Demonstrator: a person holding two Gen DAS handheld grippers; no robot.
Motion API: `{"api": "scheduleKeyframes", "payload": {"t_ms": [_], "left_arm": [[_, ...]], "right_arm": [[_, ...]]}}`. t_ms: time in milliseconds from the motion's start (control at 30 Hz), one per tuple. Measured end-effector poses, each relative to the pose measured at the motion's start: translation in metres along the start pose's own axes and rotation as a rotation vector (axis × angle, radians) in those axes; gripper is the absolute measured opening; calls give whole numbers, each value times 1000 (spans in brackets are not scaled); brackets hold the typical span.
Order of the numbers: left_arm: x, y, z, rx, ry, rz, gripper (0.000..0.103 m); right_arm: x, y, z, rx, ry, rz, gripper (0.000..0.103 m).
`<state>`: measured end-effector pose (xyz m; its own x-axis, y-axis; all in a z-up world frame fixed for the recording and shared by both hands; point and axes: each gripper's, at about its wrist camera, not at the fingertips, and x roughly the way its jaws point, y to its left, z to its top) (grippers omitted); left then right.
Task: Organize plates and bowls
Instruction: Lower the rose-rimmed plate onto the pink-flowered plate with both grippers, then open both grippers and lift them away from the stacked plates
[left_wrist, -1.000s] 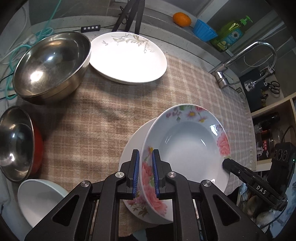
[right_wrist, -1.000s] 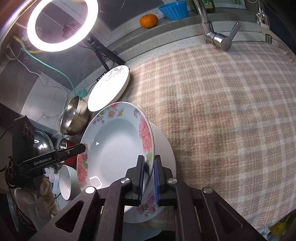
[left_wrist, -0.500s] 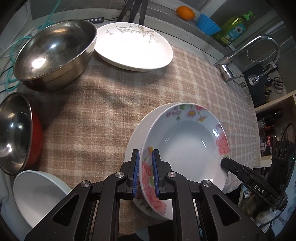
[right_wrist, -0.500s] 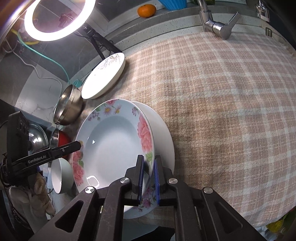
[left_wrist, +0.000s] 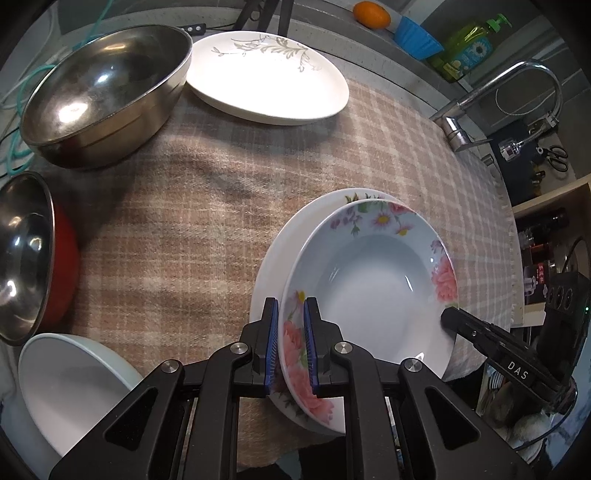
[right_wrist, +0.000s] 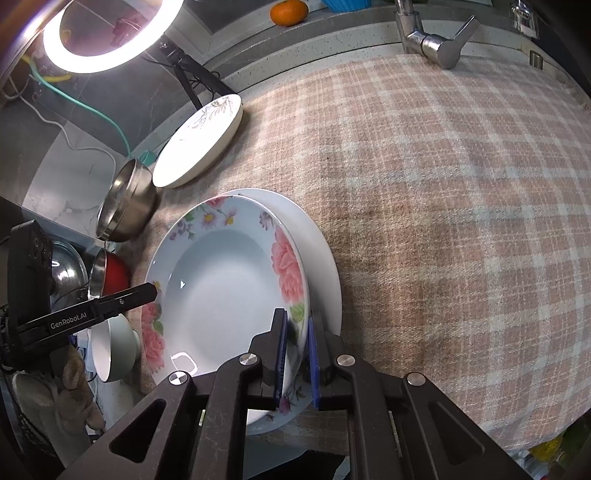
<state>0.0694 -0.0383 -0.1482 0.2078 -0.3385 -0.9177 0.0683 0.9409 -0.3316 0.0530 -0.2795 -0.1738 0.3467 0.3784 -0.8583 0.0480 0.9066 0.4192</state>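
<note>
A floral deep plate (left_wrist: 373, 291) (right_wrist: 225, 291) lies on a plain white plate (left_wrist: 280, 251) (right_wrist: 321, 266) near the front edge of the checked cloth. My left gripper (left_wrist: 290, 325) straddles the floral plate's left rim, its jaws a little wider than the rim. My right gripper (right_wrist: 295, 338) straddles the opposite rim, jaws also slightly parted. Each gripper shows in the other's view: the right gripper (left_wrist: 448, 315) and the left gripper (right_wrist: 149, 290).
A white plate with a grey sprig (left_wrist: 269, 77) (right_wrist: 199, 142) lies at the back. A large steel bowl (left_wrist: 103, 92) (right_wrist: 125, 203), a red steel bowl (left_wrist: 33, 254) and a white bowl (left_wrist: 70, 384) stand left. A tap (right_wrist: 432, 40) is behind.
The floral plate has come down from tilted to lying on the white plate. Both grippers' jaws have widened slightly around its rim.
</note>
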Motion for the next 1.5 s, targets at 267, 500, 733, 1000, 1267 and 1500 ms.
{"api": "scheduleKeyframes", "payload": {"t_ms": [267, 500, 733, 1000, 1267, 1500], "left_arm": [[0, 1, 1, 6, 1, 4, 12], [0, 1, 0, 5, -1, 3, 12], [0, -2, 0, 18, -5, 19, 12], [1, -3, 0, 26, -9, 31, 12], [0, -4, 0, 29, -14, 40, 12], [-9, -4, 2, 18, -45, 33, 12]], "right_arm": [[2, 2, 0, -16, 0, -18, 10], [3, 11, -1, -80, 11, -64, 13], [4, 15, 0, -105, 13, -97, 14], [5, 21, 0, -152, 8, -136, 17], [4, 24, -1, -179, -4, -156, 23], [-1, 23, 3, -177, -28, -160, 24]]}}
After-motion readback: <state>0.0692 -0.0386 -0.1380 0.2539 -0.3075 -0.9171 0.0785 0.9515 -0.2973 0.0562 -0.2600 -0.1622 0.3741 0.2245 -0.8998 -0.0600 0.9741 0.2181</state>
